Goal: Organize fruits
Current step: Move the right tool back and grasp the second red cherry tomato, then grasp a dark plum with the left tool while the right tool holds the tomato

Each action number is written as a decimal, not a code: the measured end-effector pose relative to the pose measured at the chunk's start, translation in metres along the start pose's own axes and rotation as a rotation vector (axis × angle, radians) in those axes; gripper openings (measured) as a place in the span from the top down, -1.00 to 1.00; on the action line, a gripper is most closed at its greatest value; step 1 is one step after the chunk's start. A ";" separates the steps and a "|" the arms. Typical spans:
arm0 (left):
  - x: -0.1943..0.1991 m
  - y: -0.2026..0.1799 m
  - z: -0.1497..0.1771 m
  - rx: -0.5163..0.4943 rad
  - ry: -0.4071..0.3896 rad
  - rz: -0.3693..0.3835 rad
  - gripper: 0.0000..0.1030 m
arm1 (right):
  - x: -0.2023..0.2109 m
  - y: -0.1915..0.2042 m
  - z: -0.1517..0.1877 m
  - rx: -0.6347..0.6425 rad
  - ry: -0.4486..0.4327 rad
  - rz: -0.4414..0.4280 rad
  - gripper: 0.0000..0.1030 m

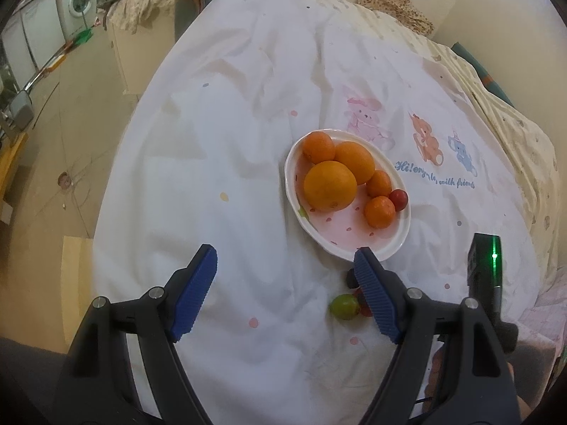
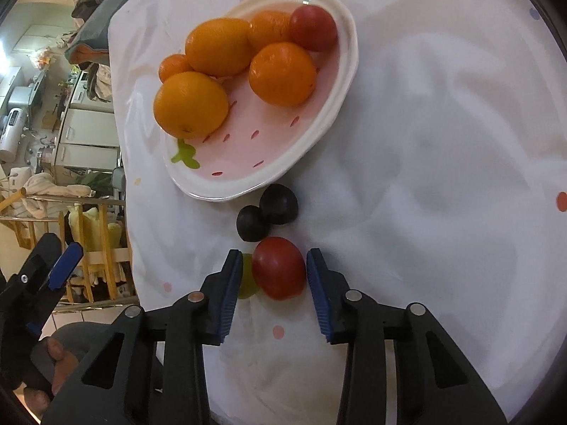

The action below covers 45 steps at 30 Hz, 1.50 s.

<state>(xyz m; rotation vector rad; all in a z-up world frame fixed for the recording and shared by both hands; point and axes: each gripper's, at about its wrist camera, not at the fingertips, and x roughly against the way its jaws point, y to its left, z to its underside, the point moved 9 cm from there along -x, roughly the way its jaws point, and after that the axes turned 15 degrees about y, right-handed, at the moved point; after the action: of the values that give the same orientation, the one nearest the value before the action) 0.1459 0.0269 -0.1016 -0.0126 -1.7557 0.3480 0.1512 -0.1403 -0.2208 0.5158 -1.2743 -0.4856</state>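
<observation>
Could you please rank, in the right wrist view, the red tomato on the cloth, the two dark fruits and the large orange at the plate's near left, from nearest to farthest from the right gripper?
1. Red tomato: between the right gripper fingers.
2. Two dark fruits: just beyond, beside the plate rim.
3. Large orange: on the plate, left.

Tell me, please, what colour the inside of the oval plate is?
Pale pink with small red flecks inside a white rim, on the plate; clearest in the right wrist view.

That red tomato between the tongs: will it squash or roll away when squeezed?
The red tomato looks smooth and rounded, so it may slip or roll on the soft white cloth. Its thin skin probably bruises under hard pressure. The right tongs flank it, not yet pressing.
</observation>
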 end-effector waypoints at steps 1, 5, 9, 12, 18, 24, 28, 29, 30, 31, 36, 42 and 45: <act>-0.001 0.000 0.000 0.001 0.003 0.003 -0.49 | -0.001 0.000 0.000 -0.003 0.001 -0.001 0.24; -0.002 0.000 -0.002 0.004 0.005 0.008 -0.49 | 0.002 -0.002 0.001 -0.007 0.002 -0.006 0.35; -0.003 -0.001 -0.003 0.003 -0.001 -0.004 -0.49 | 0.009 -0.004 0.004 -0.004 -0.008 -0.013 0.35; -0.006 -0.001 -0.002 0.004 0.002 -0.014 -0.49 | 0.024 -0.001 0.007 -0.003 -0.026 -0.030 0.36; -0.018 -0.005 0.003 -0.015 0.031 -0.034 -0.49 | 0.081 0.008 0.011 0.031 -0.120 -0.056 0.36; -0.040 -0.033 0.012 -0.097 0.083 -0.036 -0.46 | 0.119 -0.005 0.008 0.041 -0.184 -0.037 0.36; -0.066 -0.060 0.024 -0.208 0.163 -0.037 -0.15 | 0.124 -0.022 0.003 -0.025 -0.211 -0.095 0.36; -0.076 -0.069 0.028 -0.238 0.192 -0.036 -0.13 | 0.123 -0.024 0.001 -0.038 -0.211 -0.102 0.36; -0.084 -0.074 0.030 -0.257 0.214 -0.033 -0.05 | 0.122 -0.025 0.001 -0.057 -0.209 -0.110 0.36; -0.090 -0.078 0.031 -0.269 0.224 -0.036 0.07 | 0.121 -0.025 0.000 -0.065 -0.209 -0.116 0.36; -0.120 -0.093 0.034 -0.330 0.280 -0.046 0.34 | 0.125 -0.027 -0.004 -0.071 -0.218 -0.128 0.35; -0.130 -0.098 0.027 -0.351 0.288 -0.025 0.63 | 0.123 -0.026 -0.007 -0.069 -0.209 -0.124 0.35; -0.129 -0.097 0.023 -0.346 0.269 -0.013 0.70 | 0.122 -0.023 -0.010 -0.059 -0.204 -0.118 0.35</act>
<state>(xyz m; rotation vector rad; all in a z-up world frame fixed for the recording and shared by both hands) 0.1696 -0.0967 -0.2061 -0.2841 -1.5282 0.0263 0.1865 -0.2311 -0.1438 0.5035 -1.4250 -0.6863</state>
